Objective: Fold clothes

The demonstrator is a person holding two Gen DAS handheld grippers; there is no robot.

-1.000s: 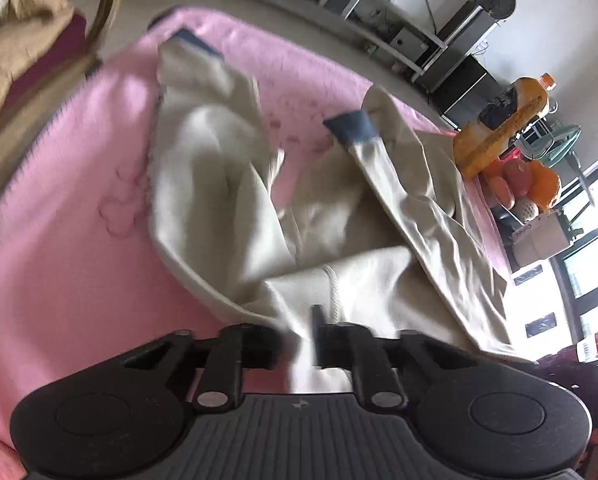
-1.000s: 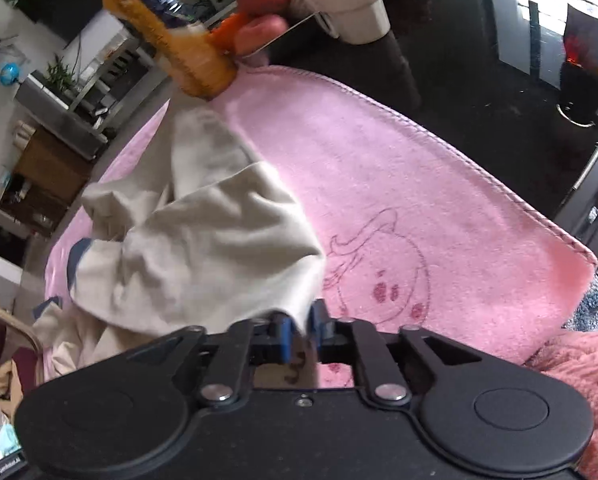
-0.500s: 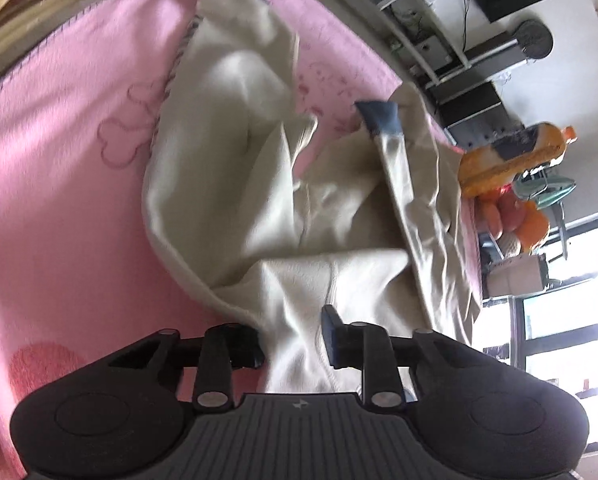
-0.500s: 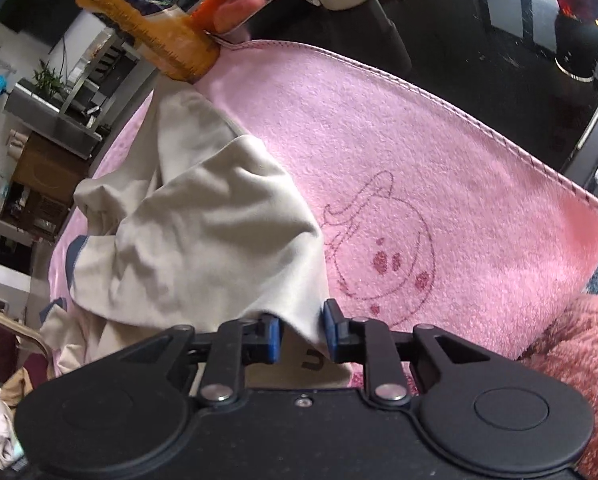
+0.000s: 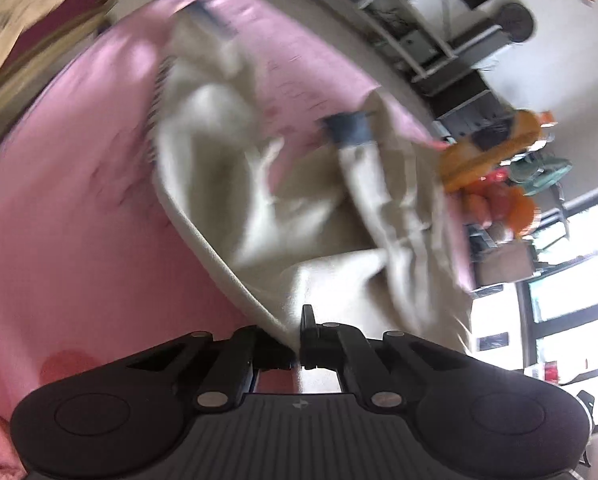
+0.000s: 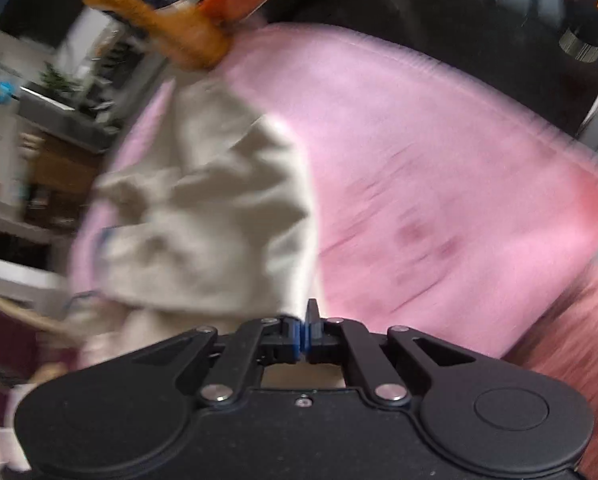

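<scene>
A beige garment [image 5: 311,208] is seen crumpled on a pink blanket [image 5: 79,220] that covers the surface. Both views are blurred, so fine detail is lost.

In the left wrist view, the left hand-held gripper [image 5: 297,344] is clenched on a beige hem of the garment, which is pinched between its fingers. From that pinch the edge of the cloth is drawn up and to the left, and the rest of the garment is spread ahead of the hand-held gripper. Two dark blue cuffs are visible: one cuff [image 5: 349,130] near the middle of the view and another at the far end of the blanket. An orange bottle [image 5: 495,148] is seen lying beyond the garment on the right, with red and orange fruit [image 5: 499,204] just beside it.

In the right wrist view, the right hand-held gripper [image 6: 303,334] is closed, its blue pads pressed together. A corner of the garment [image 6: 219,220] is met at the fingertips and appears to be held there, though the blur keeps the grasp from being seen plainly. The bulk of the cloth is bunched ahead and to the left of this hand-held gripper, while bare blanket [image 6: 439,200] with a faint drawn figure is shown to the right. The bottle [image 6: 159,12] is seen at the far edge of the blanket, past the garment. A dark surface [image 6: 479,8] is visible beyond the blanket's stitched border.
</scene>
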